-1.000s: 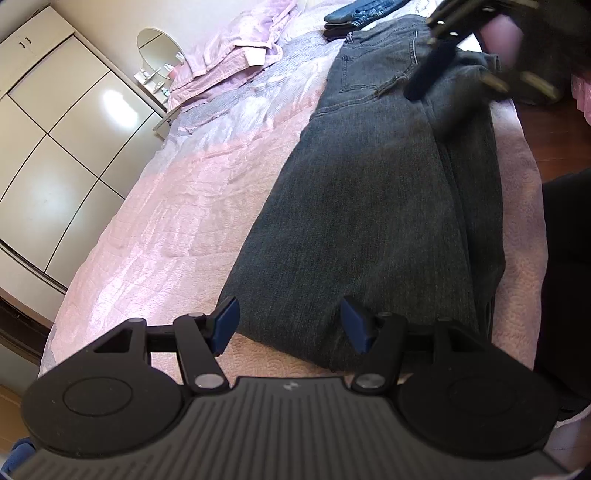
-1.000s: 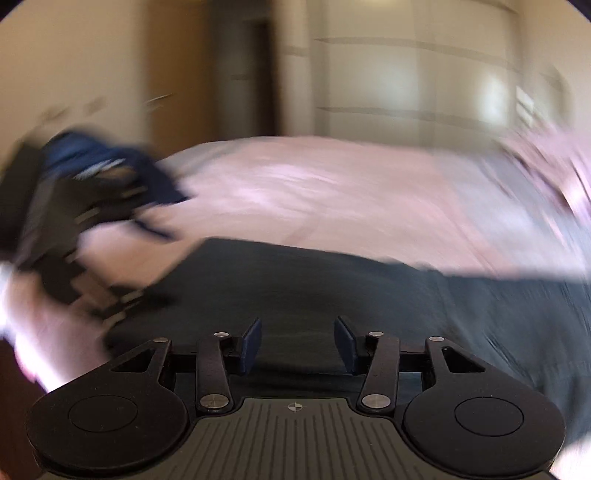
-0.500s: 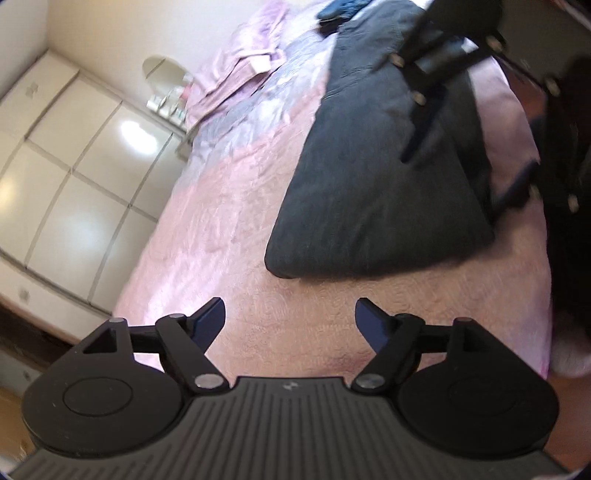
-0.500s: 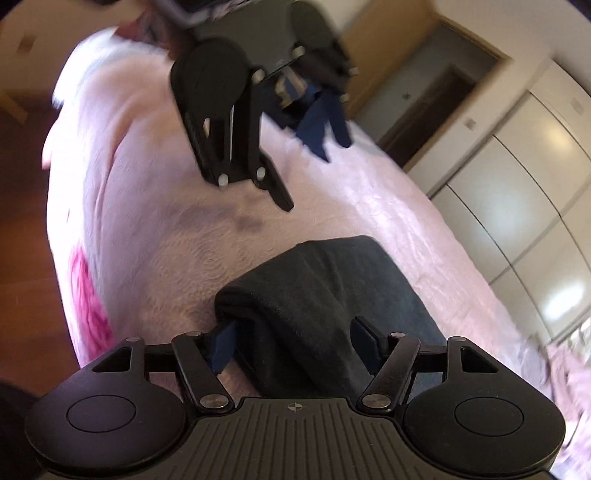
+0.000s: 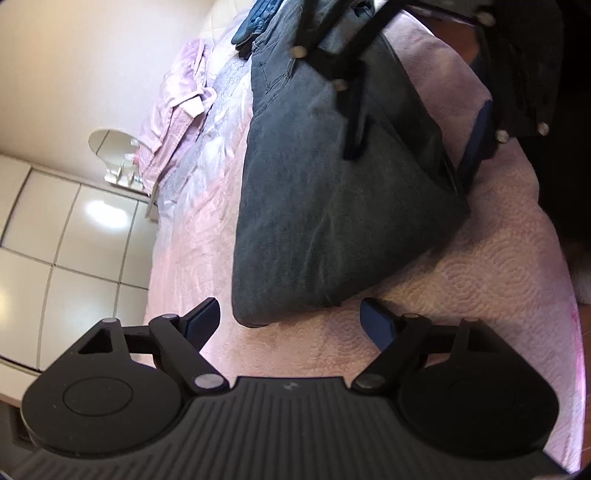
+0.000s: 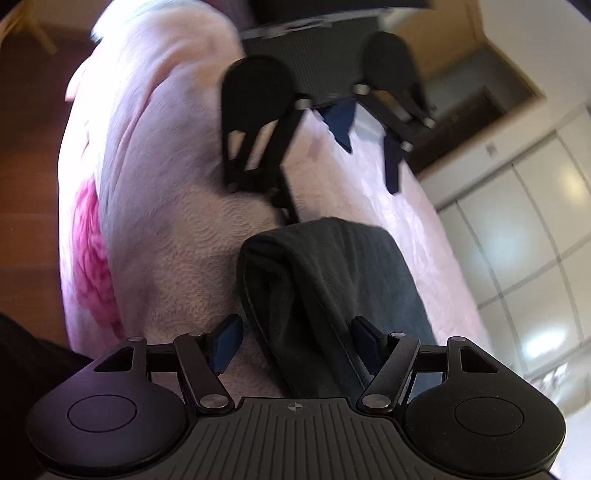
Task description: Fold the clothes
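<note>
Dark grey jeans [image 5: 332, 206] lie folded over on the pink bedspread [image 5: 461, 295]. My left gripper [image 5: 290, 319] is open and empty, just short of the folded end of the jeans. My right gripper [image 6: 297, 339] is open, its jaws either side of the near edge of the jeans [image 6: 332, 288], not closed on them. The right gripper also shows in the left wrist view [image 5: 410, 147], over the far side of the jeans. The left gripper shows in the right wrist view [image 6: 369, 147], above the bed beyond the jeans.
Pink garments [image 5: 173, 107] and a folded blue piece [image 5: 258, 18] lie at the far end of the bed. White wardrobe doors [image 5: 55, 240] stand to the left. A wooden floor [image 6: 33, 147] borders the bed edge, where a bright pink patch [image 6: 88, 269] shows.
The jeans went from spread long to folded over. My left gripper let go, opened wider and drew back off the hem. My right gripper swung round to the jeans' near edge.
</note>
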`<action>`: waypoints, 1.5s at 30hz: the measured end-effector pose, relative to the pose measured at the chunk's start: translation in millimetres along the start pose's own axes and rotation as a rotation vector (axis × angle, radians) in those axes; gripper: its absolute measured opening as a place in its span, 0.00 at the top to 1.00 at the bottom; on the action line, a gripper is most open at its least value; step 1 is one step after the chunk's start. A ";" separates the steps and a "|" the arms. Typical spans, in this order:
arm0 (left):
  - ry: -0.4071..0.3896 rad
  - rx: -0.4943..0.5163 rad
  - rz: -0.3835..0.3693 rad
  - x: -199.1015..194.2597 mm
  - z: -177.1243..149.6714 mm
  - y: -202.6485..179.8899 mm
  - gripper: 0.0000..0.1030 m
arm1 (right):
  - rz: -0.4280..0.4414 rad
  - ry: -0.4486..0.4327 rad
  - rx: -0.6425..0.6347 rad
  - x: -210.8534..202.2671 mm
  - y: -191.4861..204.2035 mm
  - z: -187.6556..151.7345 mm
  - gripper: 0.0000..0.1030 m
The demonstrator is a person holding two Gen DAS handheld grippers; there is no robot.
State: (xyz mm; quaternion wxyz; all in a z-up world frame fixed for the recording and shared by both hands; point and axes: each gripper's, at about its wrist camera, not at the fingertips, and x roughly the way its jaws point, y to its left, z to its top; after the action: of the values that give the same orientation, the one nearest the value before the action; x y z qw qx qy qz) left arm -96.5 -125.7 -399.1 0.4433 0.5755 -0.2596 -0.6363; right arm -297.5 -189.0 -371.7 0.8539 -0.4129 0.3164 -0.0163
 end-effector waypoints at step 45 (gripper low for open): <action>-0.020 -0.127 0.023 -48.4 -21.6 46.0 0.88 | -0.013 -0.220 0.293 -49.4 -29.5 49.2 0.91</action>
State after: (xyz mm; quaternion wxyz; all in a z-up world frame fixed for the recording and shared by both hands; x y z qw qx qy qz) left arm -66.1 -101.7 -340.4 0.4835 0.5368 -0.2298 -0.6521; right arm -302.9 -159.9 -301.9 0.9343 -0.2854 0.2126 -0.0224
